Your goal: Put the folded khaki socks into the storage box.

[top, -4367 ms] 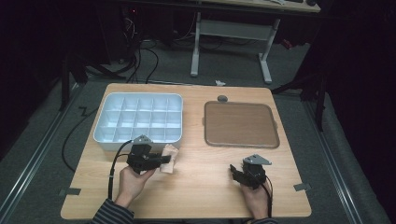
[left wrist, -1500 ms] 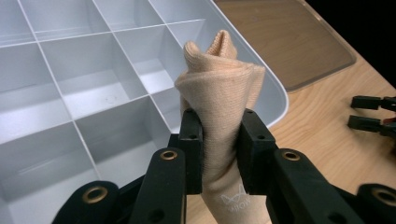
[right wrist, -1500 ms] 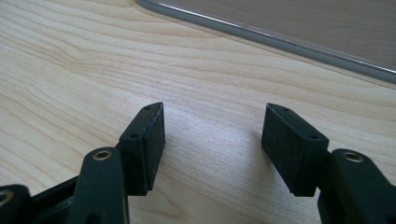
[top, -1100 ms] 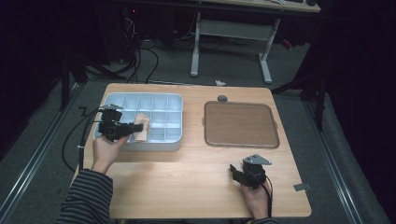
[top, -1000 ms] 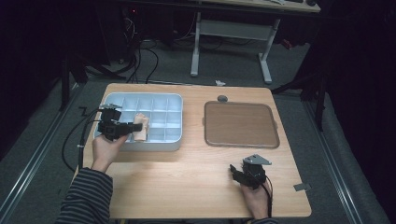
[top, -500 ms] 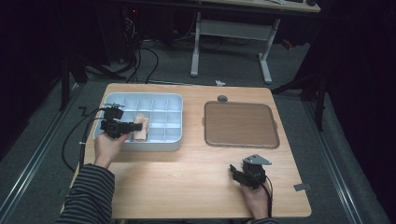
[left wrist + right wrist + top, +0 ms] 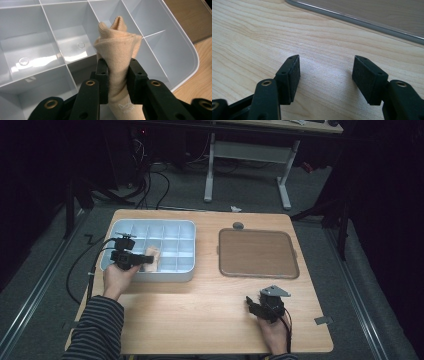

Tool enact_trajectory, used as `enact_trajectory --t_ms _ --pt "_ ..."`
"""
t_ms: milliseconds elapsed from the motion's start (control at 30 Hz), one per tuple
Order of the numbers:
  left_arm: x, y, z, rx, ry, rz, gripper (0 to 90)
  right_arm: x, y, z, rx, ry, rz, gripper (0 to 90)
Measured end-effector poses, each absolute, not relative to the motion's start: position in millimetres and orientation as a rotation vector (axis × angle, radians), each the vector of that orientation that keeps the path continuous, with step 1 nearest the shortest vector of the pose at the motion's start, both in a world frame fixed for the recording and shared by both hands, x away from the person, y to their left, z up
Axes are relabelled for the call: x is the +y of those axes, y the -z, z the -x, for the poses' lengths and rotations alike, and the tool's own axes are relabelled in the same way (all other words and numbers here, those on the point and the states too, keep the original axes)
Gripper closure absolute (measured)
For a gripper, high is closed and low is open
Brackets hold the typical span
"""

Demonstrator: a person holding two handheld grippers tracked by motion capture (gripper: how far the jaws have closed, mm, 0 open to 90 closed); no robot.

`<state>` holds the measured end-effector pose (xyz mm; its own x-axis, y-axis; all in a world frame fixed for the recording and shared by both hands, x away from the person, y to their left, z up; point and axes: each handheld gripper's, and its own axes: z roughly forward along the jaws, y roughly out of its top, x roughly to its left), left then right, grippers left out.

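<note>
Left gripper view looks along the left gripper (image 7: 117, 72), whose two black jaws are clenched on a rolled beige sock (image 7: 117, 57); the pads press into the cloth from both sides, and the roll stands up past the fingertips with its folded end on top. Faint pale lettering shows on the sock low down between the jaws. Beneath and ahead of this claw lies a pale grey divided tray (image 7: 185, 47) with the sock poised above its compartments near the tray's rounded corner; whether the cloth touches a divider cannot be told. From the high view, the left gripper (image 7: 134, 259) hangs over the near left part of the tray (image 7: 187, 227), the sock (image 7: 150, 257) sticking out beyond its tips toward the tray's middle. Well apart from it, the right gripper (image 7: 256, 306) rests on the wooden table (image 7: 200, 310), just short of a brown flat lid (image 7: 257, 252). Right gripper view shows its jaws released, wide apart with bare wood between them, the lid's rim (image 7: 362, 21) ahead.
</note>
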<state>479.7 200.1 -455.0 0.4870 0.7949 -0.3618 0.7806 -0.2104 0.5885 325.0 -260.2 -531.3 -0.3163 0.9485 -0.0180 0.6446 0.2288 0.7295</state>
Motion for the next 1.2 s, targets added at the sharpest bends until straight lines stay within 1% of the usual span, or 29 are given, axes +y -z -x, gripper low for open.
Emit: enact_trajectory --t_ms 367,500,733,1067,1200 --pt "200 462 -485 1.328 0.005 -2.036 75.6 -260 531 -325 2.047 -0.869 -1.455 39.4" --pt "193 461 -484 1.325 -0.065 -2.107 75.7 -260 531 -325 2.047 -0.870 -1.455 39.3" --pt "190 462 -485 1.319 -0.069 -2.140 75.9 -260 531 -325 2.047 -0.870 -1.456 39.3" --pt "184 466 -486 1.299 -0.125 -2.227 76.3 -260 531 -325 2.047 -0.870 -1.456 39.3" --pt "182 468 -488 1.311 -0.119 -2.255 76.5 -260 531 -325 2.047 -0.870 -1.456 39.3"
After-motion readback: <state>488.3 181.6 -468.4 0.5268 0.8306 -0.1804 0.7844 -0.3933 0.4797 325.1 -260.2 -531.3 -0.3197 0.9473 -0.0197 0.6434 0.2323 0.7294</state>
